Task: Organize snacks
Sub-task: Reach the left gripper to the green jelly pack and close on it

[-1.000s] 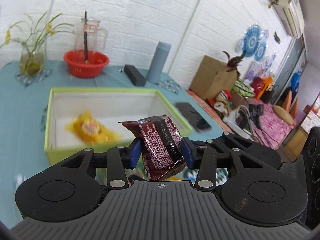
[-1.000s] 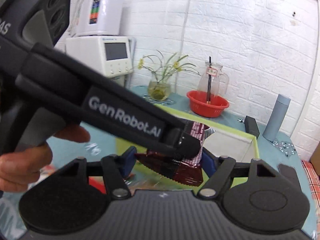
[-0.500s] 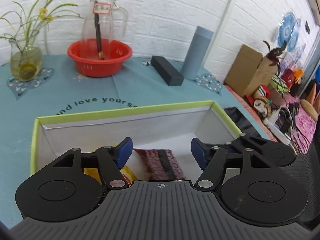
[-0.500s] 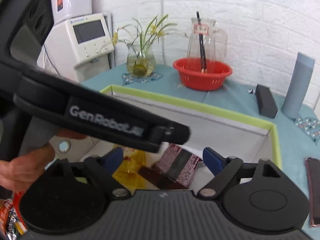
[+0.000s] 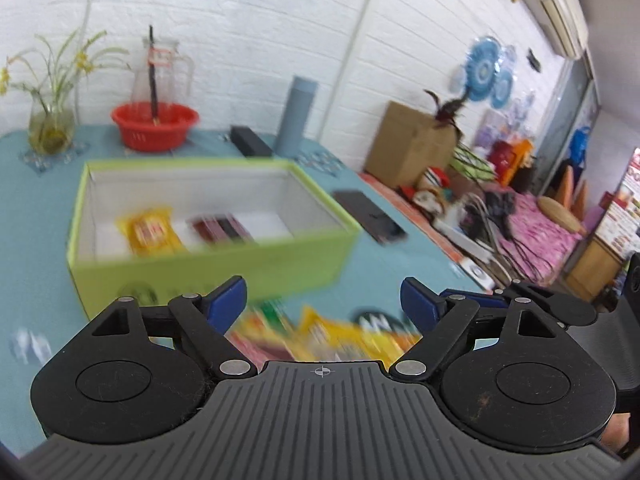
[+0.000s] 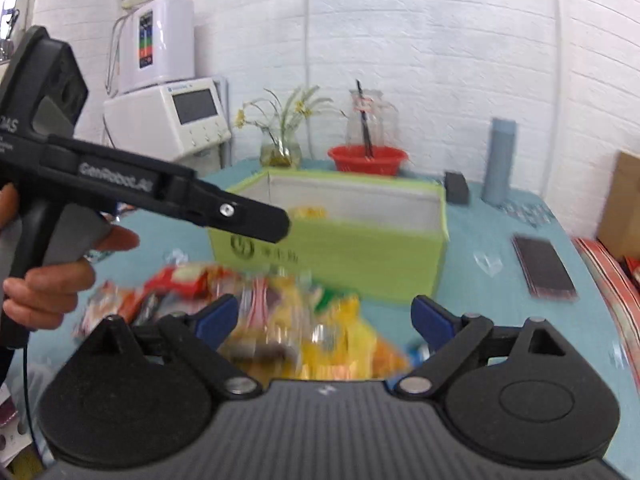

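A lime-green box point(image 5: 208, 264) with white inner walls stands on the teal table. Inside lie a yellow snack packet point(image 5: 150, 232) and a dark red snack packet point(image 5: 220, 229). The box also shows in the right wrist view point(image 6: 332, 248). A blurred pile of loose snack packets point(image 6: 280, 320) lies in front of the box; it also shows in the left wrist view point(image 5: 320, 332). My left gripper point(image 5: 323, 300) is open and empty above the pile. My right gripper point(image 6: 324, 316) is open and empty above the pile. The left gripper's body point(image 6: 160, 192) crosses the right wrist view.
At the back stand a red basin point(image 5: 155, 125) with a glass jug, a flower vase point(image 5: 50, 120), a grey cylinder point(image 5: 296, 116) and a black box point(image 5: 250, 145). A dark phone point(image 5: 368, 216) lies right of the box. White machines point(image 6: 168, 120) stand at the left.
My left gripper let go of the dark red packet, which now lies in the box. Both grippers have pulled back from the box to above the loose snack pile.
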`<action>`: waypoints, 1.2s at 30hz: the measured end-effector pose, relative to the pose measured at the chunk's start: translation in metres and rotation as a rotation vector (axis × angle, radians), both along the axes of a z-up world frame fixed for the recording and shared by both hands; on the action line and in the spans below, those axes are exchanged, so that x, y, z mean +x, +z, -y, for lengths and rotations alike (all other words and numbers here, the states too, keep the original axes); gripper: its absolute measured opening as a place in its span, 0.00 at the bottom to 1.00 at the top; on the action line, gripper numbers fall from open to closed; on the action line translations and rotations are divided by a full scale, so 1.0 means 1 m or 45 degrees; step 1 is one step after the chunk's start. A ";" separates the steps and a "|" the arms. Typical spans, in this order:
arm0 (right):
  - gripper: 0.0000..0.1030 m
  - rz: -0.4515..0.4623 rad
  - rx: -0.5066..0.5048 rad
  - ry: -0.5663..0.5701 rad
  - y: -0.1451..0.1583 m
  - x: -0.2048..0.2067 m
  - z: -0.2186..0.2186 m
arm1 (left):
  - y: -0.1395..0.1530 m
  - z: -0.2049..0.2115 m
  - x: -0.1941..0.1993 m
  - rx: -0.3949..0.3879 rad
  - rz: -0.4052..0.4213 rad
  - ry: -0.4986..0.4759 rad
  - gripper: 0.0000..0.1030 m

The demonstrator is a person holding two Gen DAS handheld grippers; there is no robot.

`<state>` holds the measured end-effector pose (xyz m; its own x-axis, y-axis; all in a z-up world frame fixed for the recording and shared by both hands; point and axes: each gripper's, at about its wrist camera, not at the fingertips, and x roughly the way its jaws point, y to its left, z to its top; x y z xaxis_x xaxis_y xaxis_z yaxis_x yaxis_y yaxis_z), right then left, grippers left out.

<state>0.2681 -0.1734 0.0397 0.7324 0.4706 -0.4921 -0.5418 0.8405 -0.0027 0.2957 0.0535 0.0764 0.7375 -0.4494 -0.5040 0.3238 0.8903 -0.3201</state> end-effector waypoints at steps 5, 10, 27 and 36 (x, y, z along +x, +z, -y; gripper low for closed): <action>0.90 -0.060 0.046 -0.137 -0.034 -0.075 0.027 | -0.047 0.019 -0.062 -0.051 -0.158 0.009 0.70; 0.90 -0.067 0.120 0.023 -0.039 -0.116 0.012 | -0.072 0.011 -0.088 -0.171 -0.286 0.044 0.65; 0.90 -0.175 0.028 0.226 -0.067 -0.092 -0.056 | -0.088 -0.002 -0.094 -0.094 -0.370 -0.001 0.25; 0.90 -0.133 -0.038 0.224 -0.068 -0.098 -0.068 | -0.079 -0.041 -0.116 -0.103 -0.291 0.130 0.50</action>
